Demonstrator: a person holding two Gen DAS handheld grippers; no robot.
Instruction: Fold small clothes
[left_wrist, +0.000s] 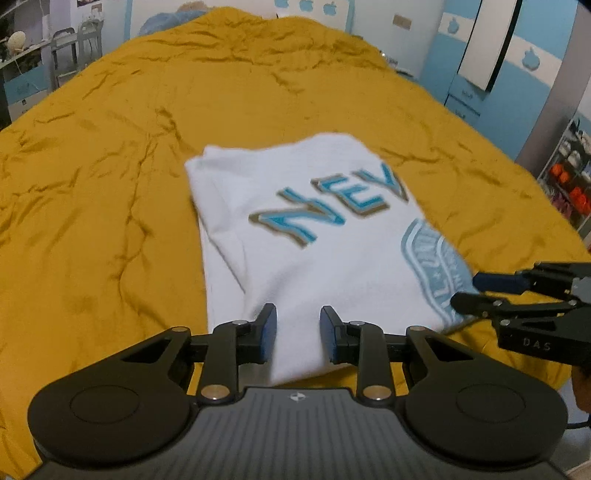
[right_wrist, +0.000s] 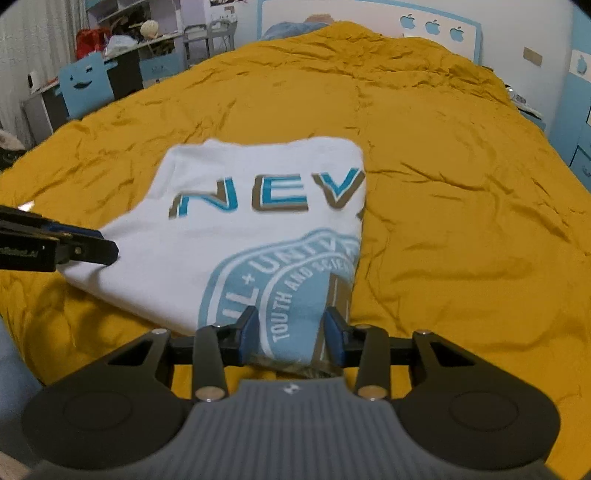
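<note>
A white T-shirt (left_wrist: 295, 229), folded, is lying on a mustard-yellow bedspread (left_wrist: 110, 184) and filling the centre of both wrist views. Blue block letters "NEV" (right_wrist: 269, 195) are running across its upper half, with a pale blue round university seal (right_wrist: 280, 291) printed below, toward the lower centre of the right wrist frame. The left gripper (left_wrist: 298, 334) is sitting at the bottom centre of its own view, jaws partly apart, with the shirt's near white edge lying between the blue pads (left_wrist: 269, 334); whether those pads are pressing the cloth cannot be told. The right gripper (right_wrist: 291, 338) is standing at the bottom centre of its view, jaws parted and framing the seal's lower edge, with the fabric seeming slack between the pads. Each gripper is also showing in the other's view, at the frame edge, beside the shirt's near corner. A blue chair (right_wrist: 86, 83) with a face cut-out is standing in the upper left of the right wrist frame, and apple decals (right_wrist: 432, 26) are dotting the far wall.
</note>
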